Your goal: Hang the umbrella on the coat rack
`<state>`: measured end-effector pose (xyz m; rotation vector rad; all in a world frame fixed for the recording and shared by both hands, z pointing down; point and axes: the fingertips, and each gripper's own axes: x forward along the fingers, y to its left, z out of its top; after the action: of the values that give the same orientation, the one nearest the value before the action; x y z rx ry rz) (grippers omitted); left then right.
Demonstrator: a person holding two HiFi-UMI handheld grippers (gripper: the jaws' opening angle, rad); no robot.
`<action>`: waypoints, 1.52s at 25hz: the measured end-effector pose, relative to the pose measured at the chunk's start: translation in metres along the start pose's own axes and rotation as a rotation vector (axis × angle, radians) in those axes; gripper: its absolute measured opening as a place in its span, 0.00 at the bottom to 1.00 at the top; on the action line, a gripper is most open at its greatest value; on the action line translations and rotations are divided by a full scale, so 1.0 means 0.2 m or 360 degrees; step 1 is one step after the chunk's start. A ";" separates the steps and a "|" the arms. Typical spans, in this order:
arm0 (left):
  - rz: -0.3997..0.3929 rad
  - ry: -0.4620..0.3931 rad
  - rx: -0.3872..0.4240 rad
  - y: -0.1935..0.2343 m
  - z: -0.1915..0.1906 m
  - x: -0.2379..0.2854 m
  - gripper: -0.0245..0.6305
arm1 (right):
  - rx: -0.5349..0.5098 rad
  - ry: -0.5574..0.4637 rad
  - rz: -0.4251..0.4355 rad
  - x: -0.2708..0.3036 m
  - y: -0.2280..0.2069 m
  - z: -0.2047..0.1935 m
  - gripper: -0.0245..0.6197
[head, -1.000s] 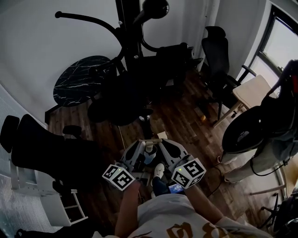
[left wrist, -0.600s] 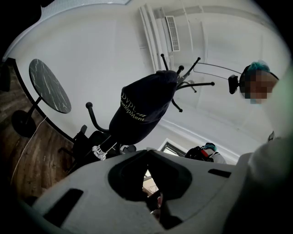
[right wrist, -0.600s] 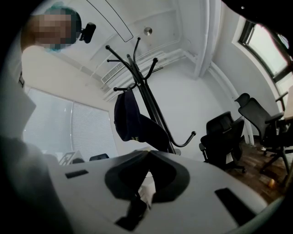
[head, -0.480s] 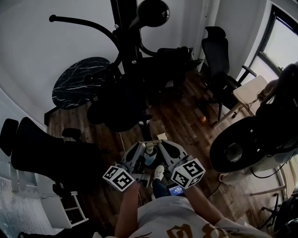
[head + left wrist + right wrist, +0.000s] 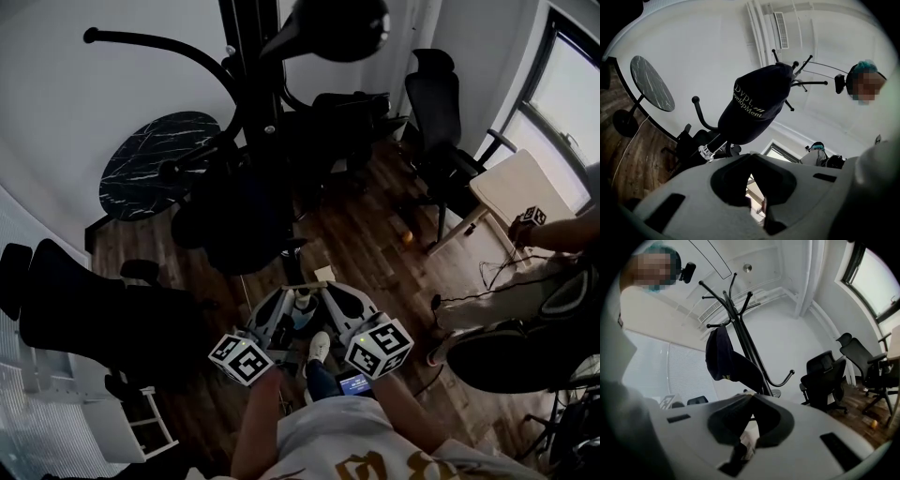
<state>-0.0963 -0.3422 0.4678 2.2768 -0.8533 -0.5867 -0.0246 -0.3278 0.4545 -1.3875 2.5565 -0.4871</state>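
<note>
Right gripper view: the umbrella (image 5: 723, 357), as judged, is hung on the rack (image 5: 741, 324), with left gripper (image 5: 751, 157) and right gripper (image 5: 752, 397) pinched narrow and empty, so only withdrawal is called for.

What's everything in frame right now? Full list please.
coat rack: 1, black, top centre against the white wall
umbrella: 1, dark navy with pale lettering, folded, hanging on the coat rack
round table: 1, black marbled top, left of the rack
office chairs: at least three, black; one right of the rack, one at lower left, more bunched behind the rack
wooden table: 1, pale, right side by the window
floor: dark brown wood
other person: 1, at the right edge, only partly in view
left tongs: 1, grey with a marker cube, low centre, jaw tips together
right tongs: 1, grey with a marker cube, beside the left, jaw tips together
</note>
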 end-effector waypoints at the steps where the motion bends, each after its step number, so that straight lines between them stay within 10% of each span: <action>1: 0.0004 0.0001 -0.0006 0.01 0.00 0.00 0.07 | 0.0002 0.0004 -0.0001 0.01 -0.01 0.00 0.06; 38: 0.0104 0.0069 -0.0055 0.18 -0.09 0.01 0.07 | 0.0008 0.0125 -0.0049 0.12 -0.11 -0.15 0.06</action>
<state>-0.0993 -0.3587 0.5048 2.2140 -0.8864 -0.5174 -0.0299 -0.3527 0.4902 -1.4358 2.5965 -0.5635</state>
